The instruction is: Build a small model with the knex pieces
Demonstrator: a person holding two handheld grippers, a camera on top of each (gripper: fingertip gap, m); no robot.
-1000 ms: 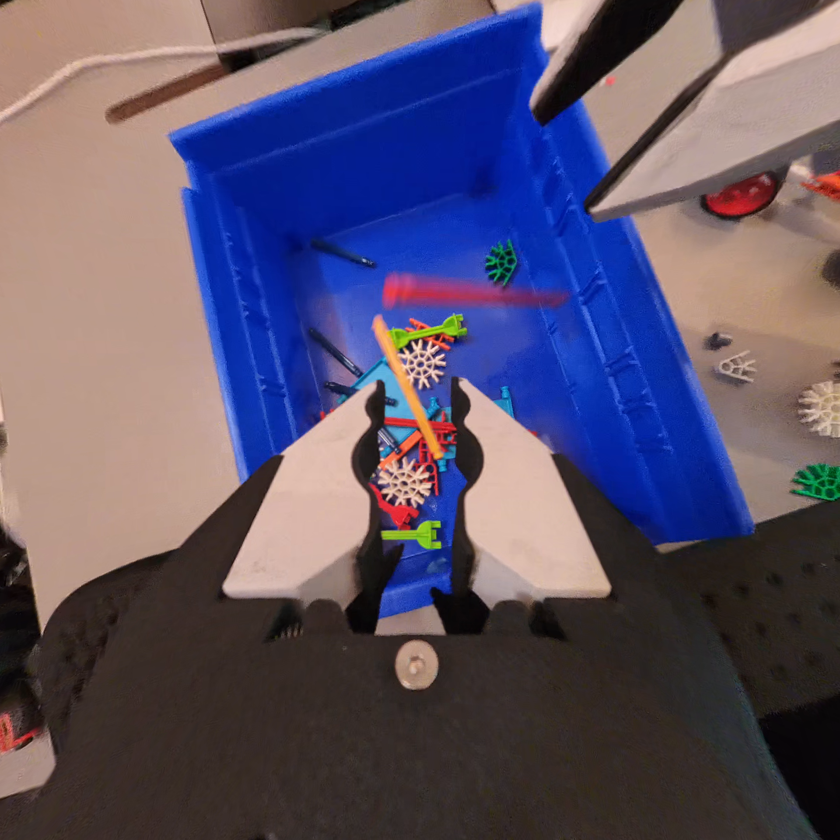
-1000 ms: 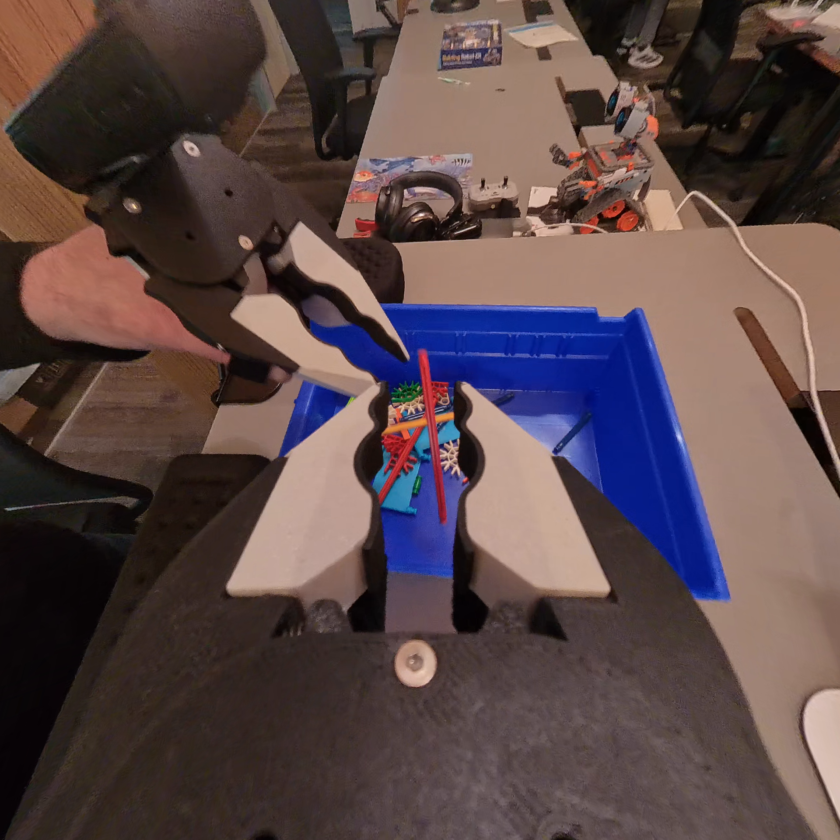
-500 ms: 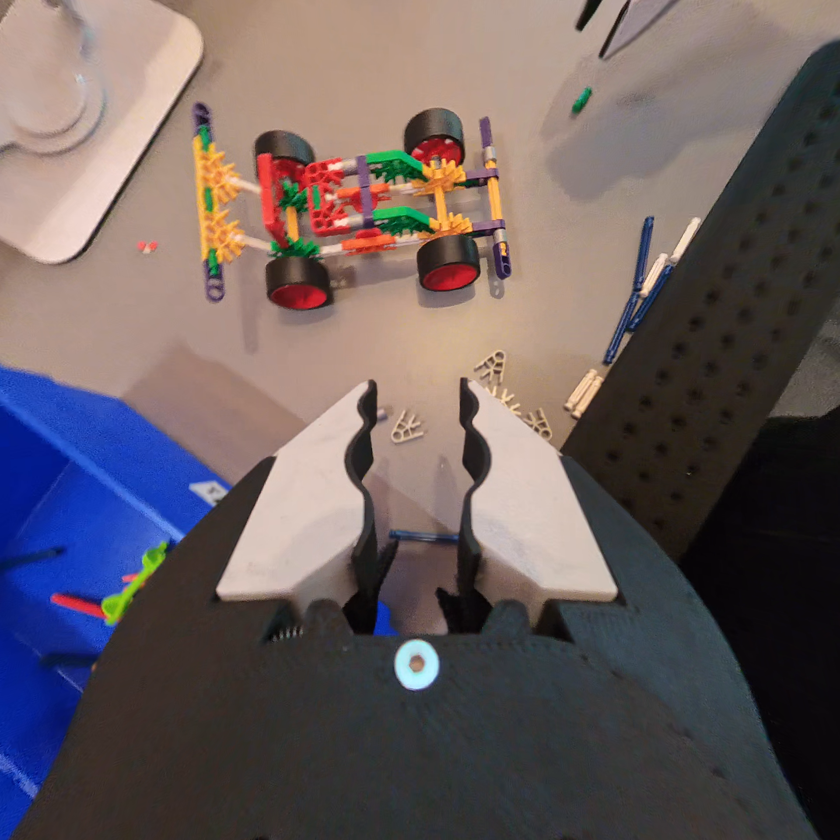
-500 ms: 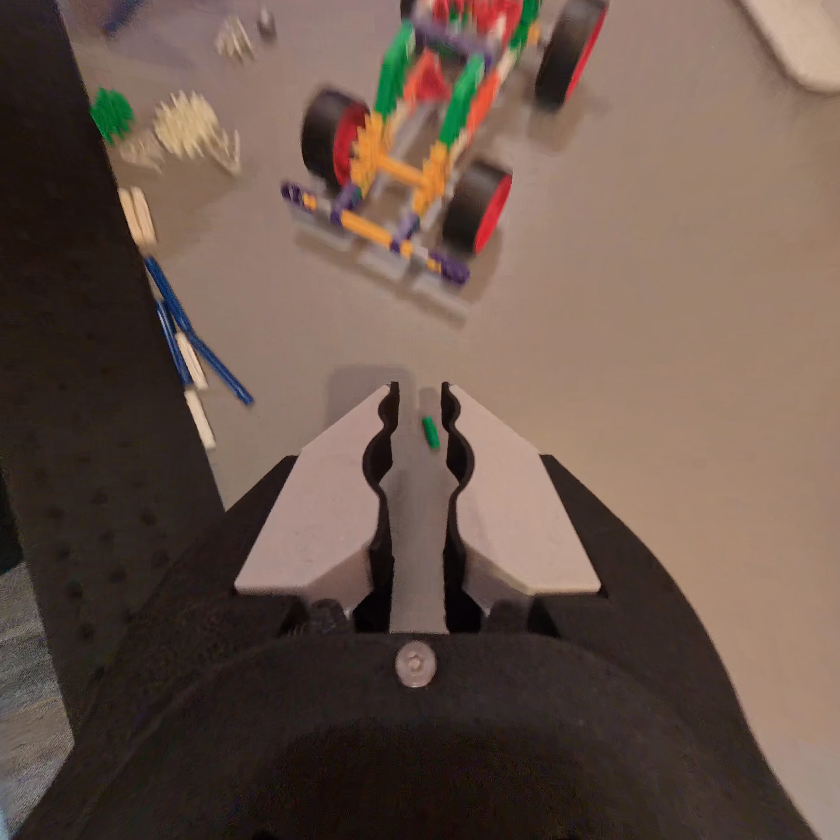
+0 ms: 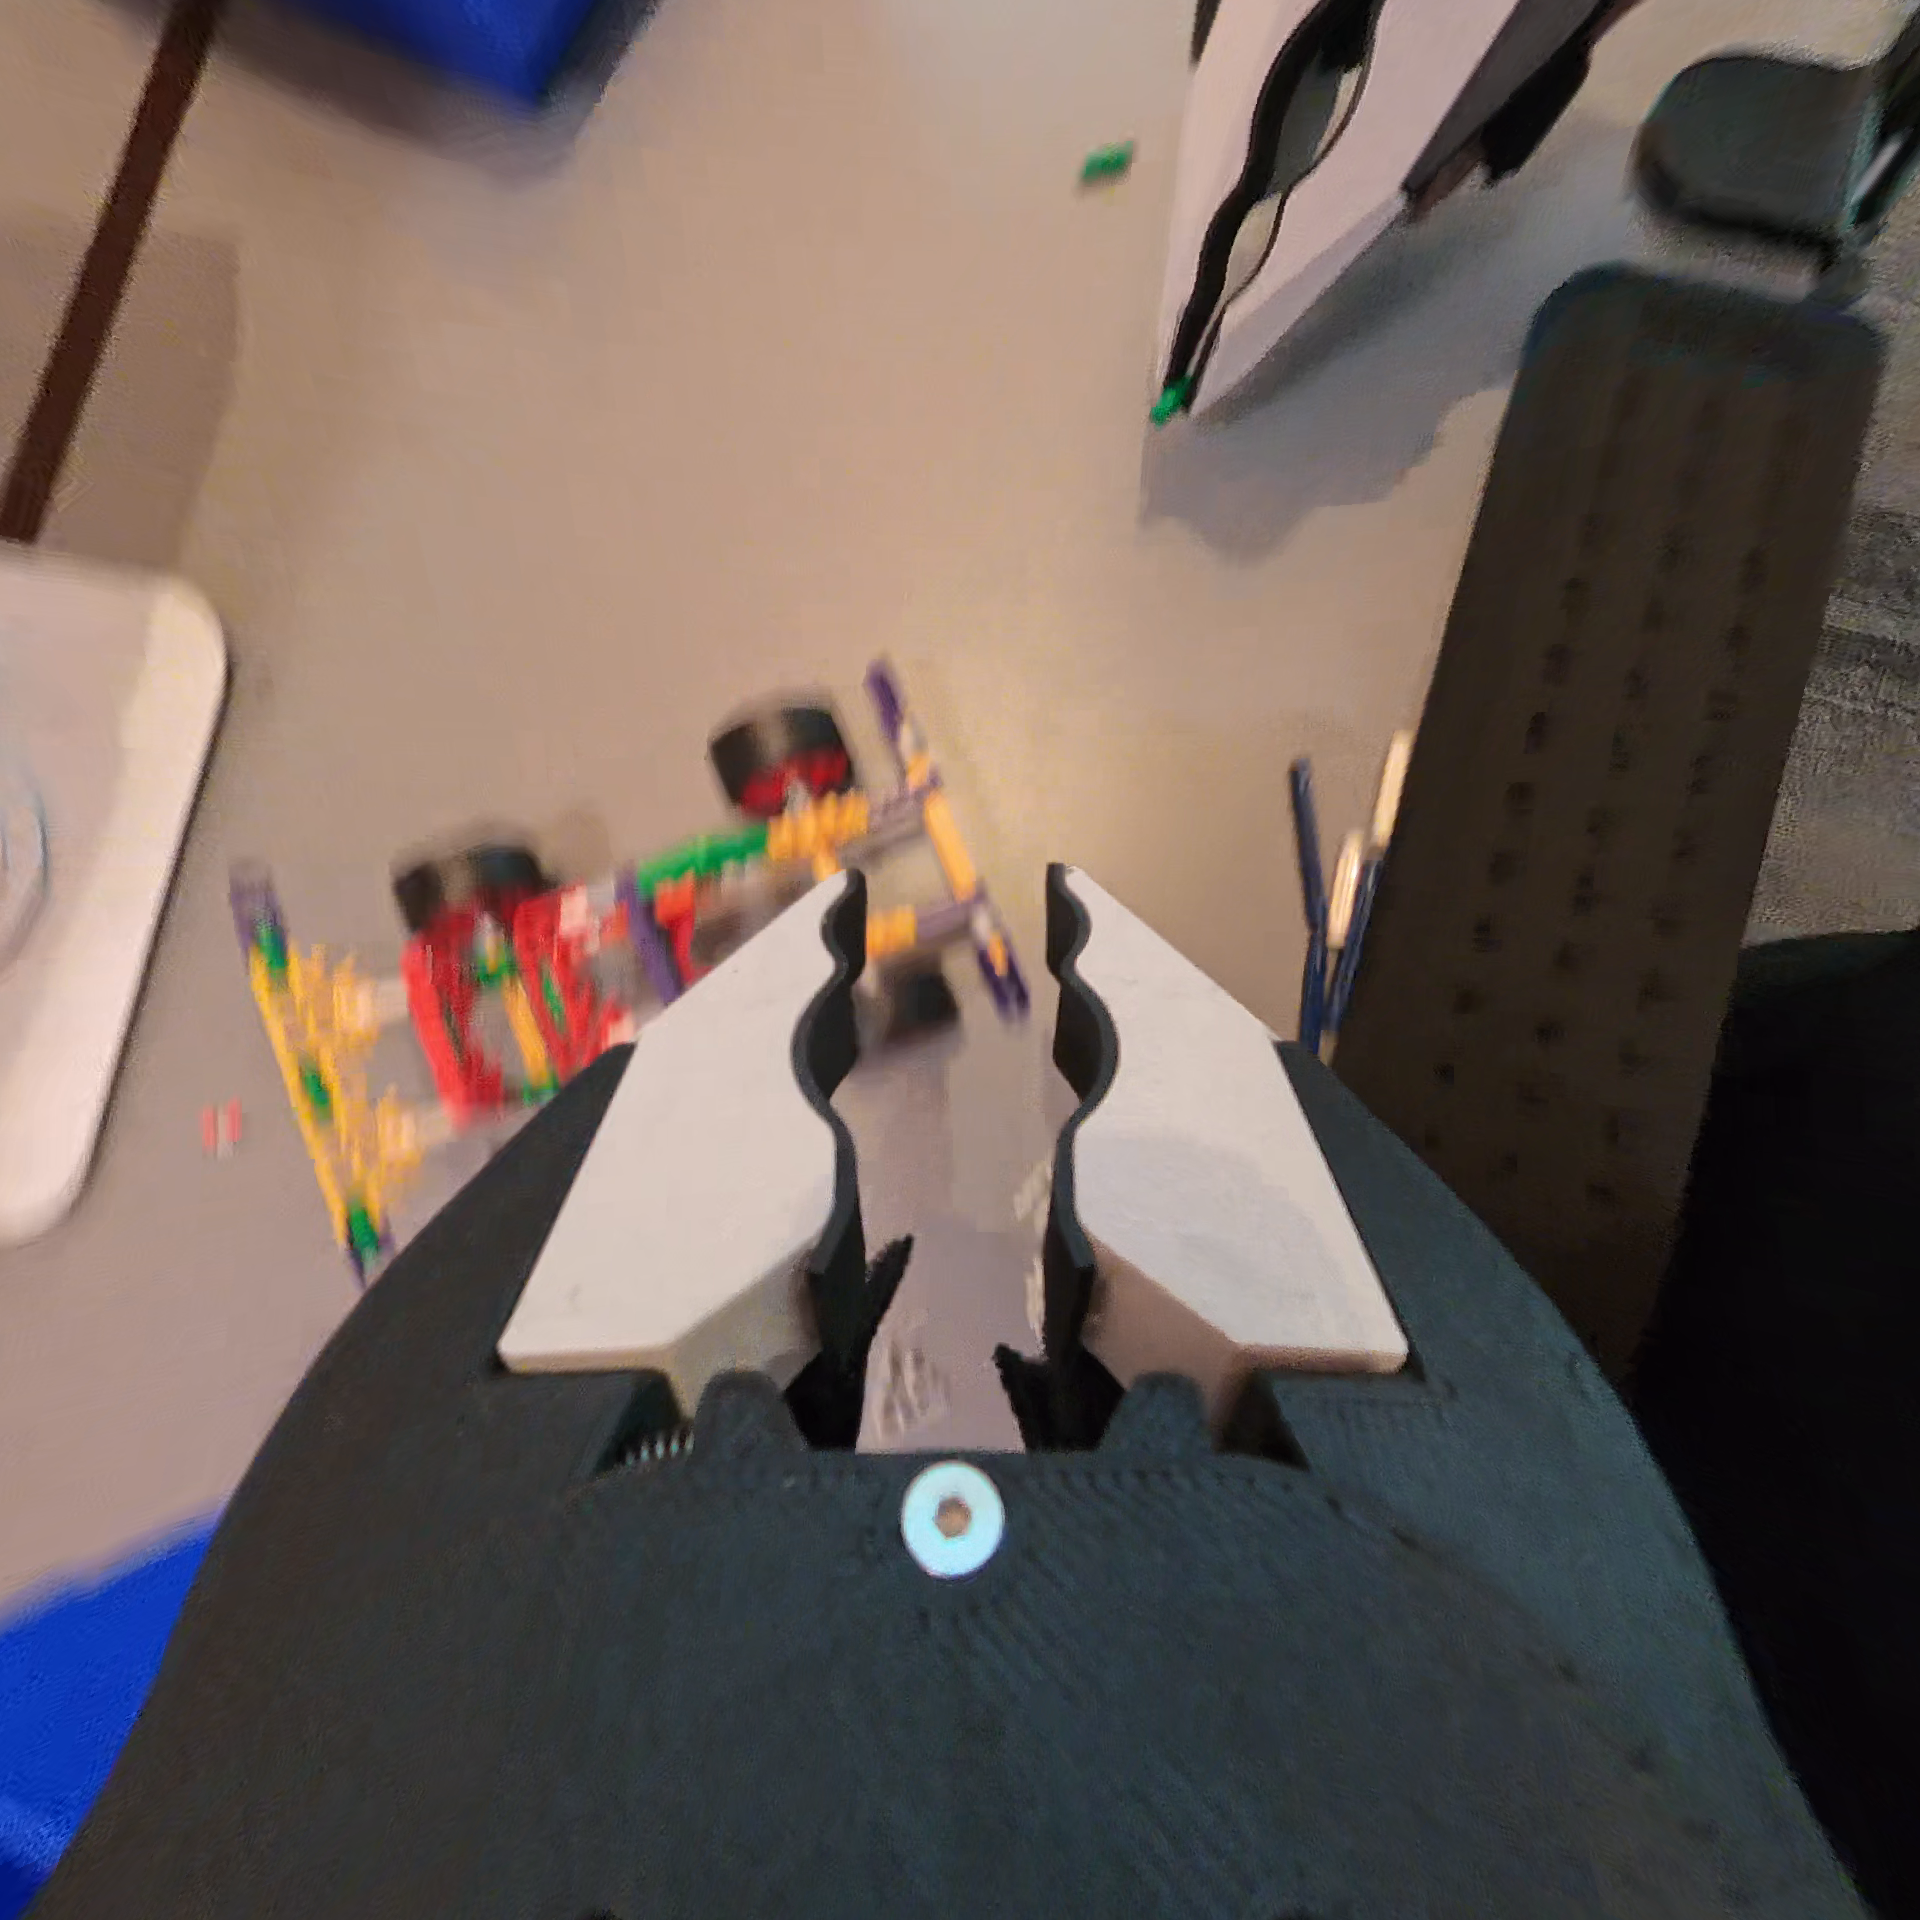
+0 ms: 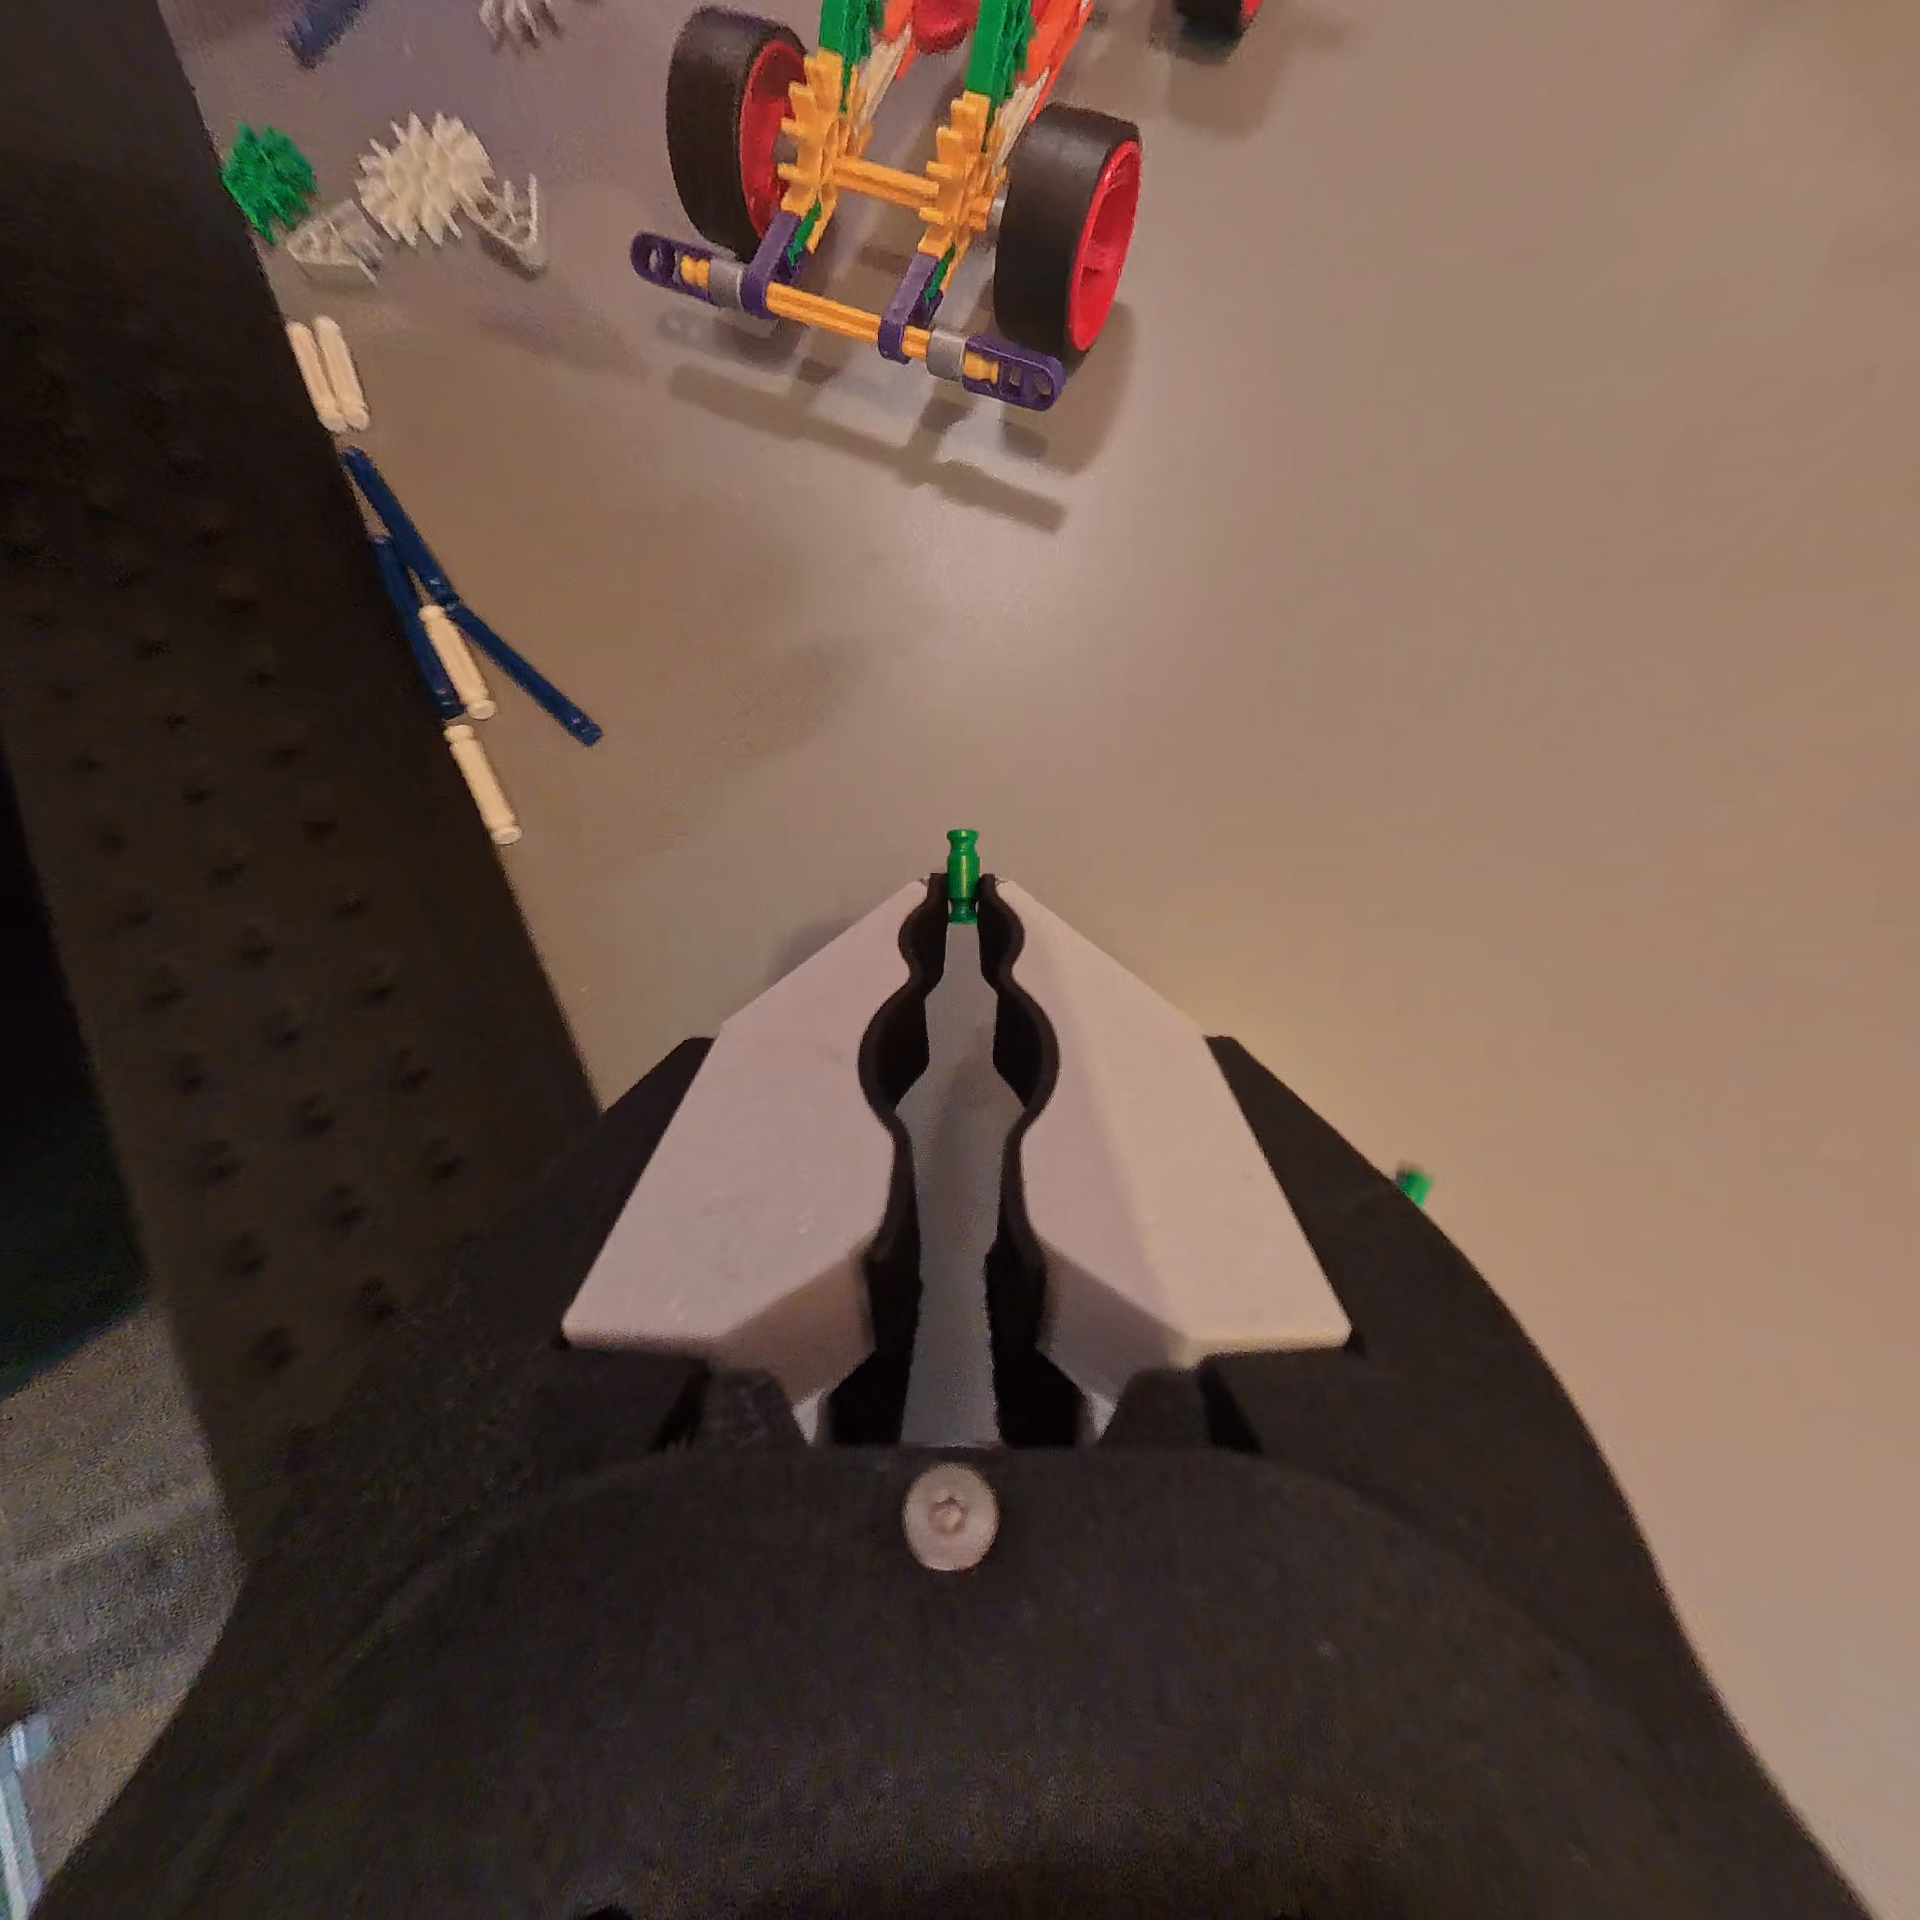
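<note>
My right gripper [image 6: 962,883] is shut on a small green rod piece [image 6: 963,871] at its fingertips, low over the beige table. It also shows far off in the left wrist view [image 5: 1179,390], with the green piece [image 5: 1168,405] at its tips. My left gripper [image 5: 954,883] is open and empty, held above the table and facing a multicoloured toy car [image 5: 644,935] built of rods and connectors, which is blurred there. The same car [image 6: 904,197] with black and red wheels lies ahead of the right gripper.
Loose blue rods [image 6: 468,623], white rods [image 6: 332,374], a white snowflake connector [image 6: 426,187] and a green connector [image 6: 265,182] lie by a black perforated chair back [image 6: 156,727]. Another green piece [image 5: 1104,163] lies on the table. A blue bin [image 5: 468,42] is far back; a white pad [image 5: 94,883] at left. Left tips to right tips: about 20 centimeters.
My right gripper has closed on the green piece that lay between its fingers. My left gripper has swung away from the bin toward the toy car, still open.
</note>
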